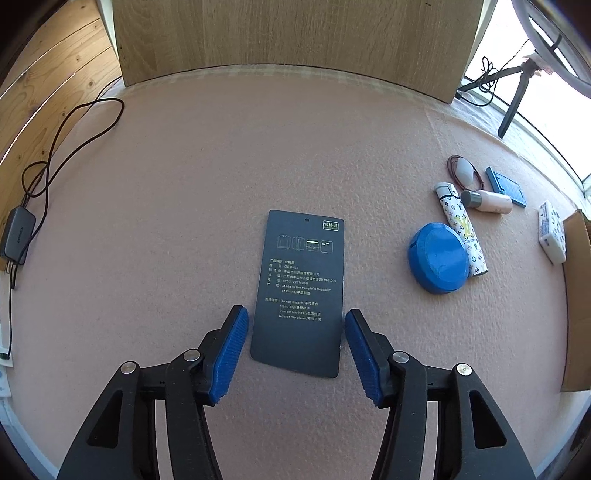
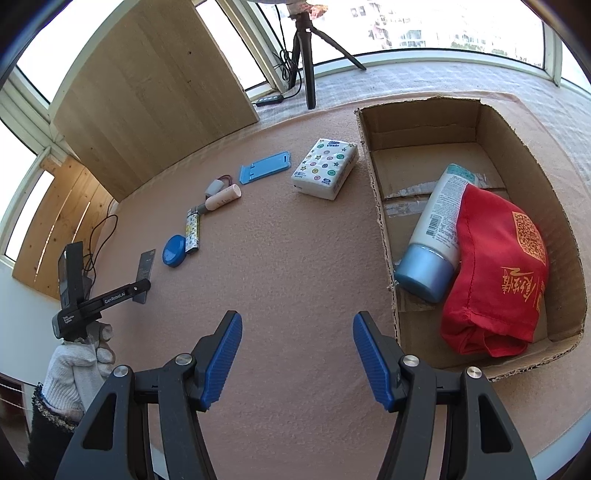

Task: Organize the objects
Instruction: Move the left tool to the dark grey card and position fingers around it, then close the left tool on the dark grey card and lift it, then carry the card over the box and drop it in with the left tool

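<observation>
A dark printed card lies flat on the pink table, its near end between the fingers of my left gripper. The blue pads stand clear of its edges, so the gripper is open. To the right lie a round blue tin, a patterned tube, a pink bottle, a blue stand and a tissue pack. My right gripper is open over bare table with nothing between its fingers. Right of it, a cardboard box holds a lotion bottle and a red cloth.
An upright wooden board stands at the back of the table. A black adapter with a looped cable lies at the left edge. A tripod stands by the window. A gloved hand holds the left gripper.
</observation>
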### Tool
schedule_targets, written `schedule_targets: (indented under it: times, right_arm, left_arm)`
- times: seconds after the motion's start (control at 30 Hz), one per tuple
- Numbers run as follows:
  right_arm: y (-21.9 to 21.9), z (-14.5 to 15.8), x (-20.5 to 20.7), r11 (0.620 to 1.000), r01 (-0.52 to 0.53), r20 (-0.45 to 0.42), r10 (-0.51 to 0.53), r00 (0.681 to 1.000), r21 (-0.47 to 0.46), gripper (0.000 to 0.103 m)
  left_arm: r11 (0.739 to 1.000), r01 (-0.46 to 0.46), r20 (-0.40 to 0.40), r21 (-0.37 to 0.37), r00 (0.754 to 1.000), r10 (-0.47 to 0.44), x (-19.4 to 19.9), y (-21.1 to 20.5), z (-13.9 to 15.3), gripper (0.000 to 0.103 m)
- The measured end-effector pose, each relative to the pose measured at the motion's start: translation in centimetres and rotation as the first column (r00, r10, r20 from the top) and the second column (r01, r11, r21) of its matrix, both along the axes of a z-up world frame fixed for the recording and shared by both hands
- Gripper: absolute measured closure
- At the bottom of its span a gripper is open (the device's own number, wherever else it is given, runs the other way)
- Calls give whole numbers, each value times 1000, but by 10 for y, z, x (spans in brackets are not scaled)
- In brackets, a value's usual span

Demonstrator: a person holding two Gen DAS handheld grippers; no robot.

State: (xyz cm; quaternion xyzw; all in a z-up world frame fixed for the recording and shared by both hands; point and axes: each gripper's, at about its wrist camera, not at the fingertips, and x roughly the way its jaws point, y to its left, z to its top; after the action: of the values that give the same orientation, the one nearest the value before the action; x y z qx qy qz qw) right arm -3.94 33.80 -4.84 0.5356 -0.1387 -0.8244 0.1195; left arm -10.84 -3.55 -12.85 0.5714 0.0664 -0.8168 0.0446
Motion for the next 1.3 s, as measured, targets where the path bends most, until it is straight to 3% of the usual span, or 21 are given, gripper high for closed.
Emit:
schedule_targets:
  times: [0.17, 0.27, 0.5, 0.73, 1.0, 1.3]
  right_arm:
    - [-9, 1, -1, 1000, -22, 1, 22, 1000, 2, 44]
    - [-13, 3, 1, 999, -33, -2, 33, 999, 5, 44]
    - [-9, 5, 9, 1000, -19, -7, 19, 1000, 13, 44]
    - [0, 10, 15, 999, 7, -26, -6, 1000, 38, 44]
    - [14, 18, 24, 997, 34, -52, -30, 998, 76, 44]
    - [47, 28, 40, 985, 109, -83, -98, 992, 131, 44]
  left_arm:
    - [999, 25, -8, -37, 1000, -26, -8, 10, -3, 33]
    - [1000, 7, -15, -29, 1000, -7, -7, 8, 1, 50]
    - [1000, -6, -26, 21, 1000, 7, 0, 6, 5, 50]
    - [999, 26, -105, 41, 994, -22, 5, 22, 37, 50]
    - [978, 185, -184, 92, 969, -166, 2, 100, 78, 50]
    - [903, 403, -248, 148, 899, -361, -9, 224, 106, 50]
